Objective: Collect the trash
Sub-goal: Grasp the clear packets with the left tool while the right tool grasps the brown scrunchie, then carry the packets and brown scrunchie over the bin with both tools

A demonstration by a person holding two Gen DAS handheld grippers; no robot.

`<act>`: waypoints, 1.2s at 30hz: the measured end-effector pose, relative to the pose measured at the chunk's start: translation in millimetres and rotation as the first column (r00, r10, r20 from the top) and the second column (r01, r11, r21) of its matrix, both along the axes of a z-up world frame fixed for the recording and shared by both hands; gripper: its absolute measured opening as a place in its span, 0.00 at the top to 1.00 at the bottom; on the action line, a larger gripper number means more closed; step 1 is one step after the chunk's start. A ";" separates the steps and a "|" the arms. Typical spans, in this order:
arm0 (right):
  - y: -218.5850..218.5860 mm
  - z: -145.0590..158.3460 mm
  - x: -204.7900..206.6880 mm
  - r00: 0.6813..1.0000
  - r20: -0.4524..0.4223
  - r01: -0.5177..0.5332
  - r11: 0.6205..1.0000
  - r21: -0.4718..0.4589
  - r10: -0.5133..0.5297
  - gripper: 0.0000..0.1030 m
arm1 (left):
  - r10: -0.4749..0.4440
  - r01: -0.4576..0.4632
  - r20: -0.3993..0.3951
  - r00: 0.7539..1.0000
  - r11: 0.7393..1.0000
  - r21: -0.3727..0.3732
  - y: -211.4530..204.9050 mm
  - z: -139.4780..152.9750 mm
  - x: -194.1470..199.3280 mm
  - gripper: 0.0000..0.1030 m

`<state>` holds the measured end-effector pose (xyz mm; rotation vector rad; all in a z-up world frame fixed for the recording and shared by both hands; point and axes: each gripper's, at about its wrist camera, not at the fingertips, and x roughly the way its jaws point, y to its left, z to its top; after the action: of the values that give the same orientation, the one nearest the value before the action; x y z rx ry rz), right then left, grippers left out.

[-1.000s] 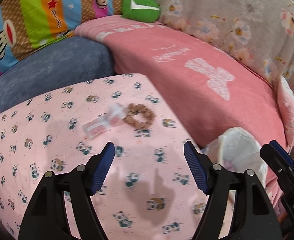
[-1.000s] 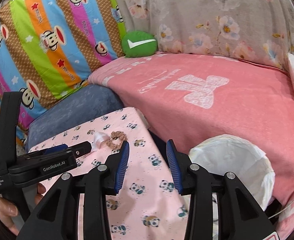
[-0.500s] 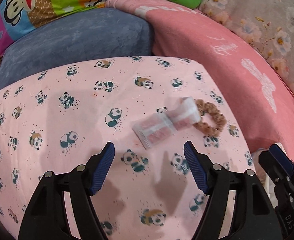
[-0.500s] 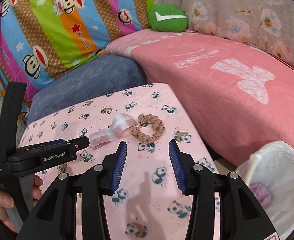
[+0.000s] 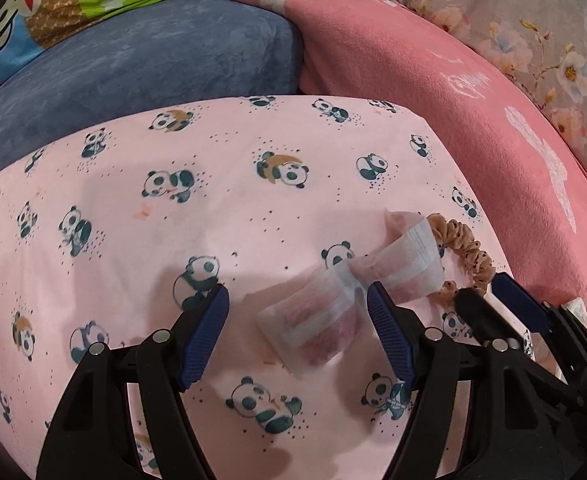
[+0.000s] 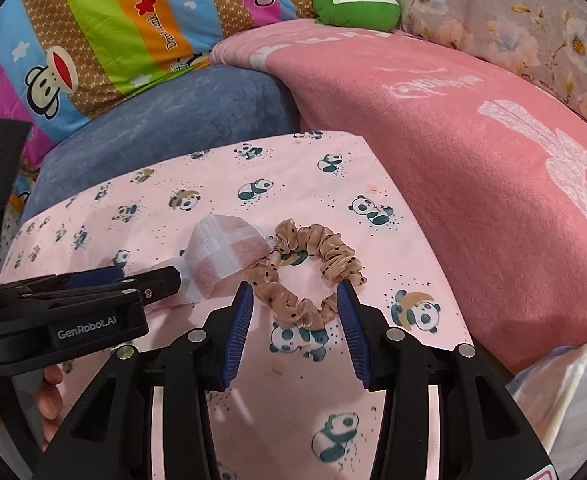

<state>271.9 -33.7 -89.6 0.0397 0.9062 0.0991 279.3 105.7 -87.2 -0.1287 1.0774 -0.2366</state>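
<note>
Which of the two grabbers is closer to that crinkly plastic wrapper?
Left. The left gripper straddles the wrapper; the right gripper is beside it, around the scrunchie.

A pink panda-print sheet (image 5: 253, 208) covers the near surface, lit evenly from above. Behind it sits a blue cushion (image 6: 165, 128), and to the right a pink blanket (image 6: 473, 152) with white lettering drapes over the seat. A striped monkey-print cover (image 6: 113, 20) and a grey floral cover (image 6: 533, 20) line the back, with a green pillow (image 6: 353, 0) between them.
</note>
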 end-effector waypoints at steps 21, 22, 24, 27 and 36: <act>-16.6 -14.2 -20.9 0.999 -0.053 0.011 0.999 0.050 -0.008 0.90 | -0.168 0.168 0.009 0.986 0.986 0.000 -45.0 10.1 -28.3 0.84; -18.4 -11.6 -24.5 0.999 -0.050 0.014 0.998 0.058 -0.011 0.90 | -0.170 0.170 0.017 0.985 0.985 -0.002 -46.0 14.7 -32.1 0.84; -23.0 0.0 -36.9 0.999 -0.024 0.027 0.997 0.074 -0.026 0.90 | -0.177 0.177 0.039 0.983 0.984 -0.004 -47.8 26.1 -40.5 0.84; -30.6 18.1 -54.2 0.999 0.015 0.049 0.993 0.104 -0.051 0.90 | -0.181 0.182 0.076 0.981 0.983 -0.007 -52.1 46.2 -53.3 0.84; -63.5 90.1 -107.3 0.983 0.144 0.095 0.983 0.157 -0.118 0.90 | -0.210 0.222 0.204 0.956 0.974 -0.035 -70.2 118.0 -97.3 0.84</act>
<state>164.6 -97.1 0.5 0.2171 0.7400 0.0693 182.0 35.5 30.7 -0.0368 0.8847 -0.4689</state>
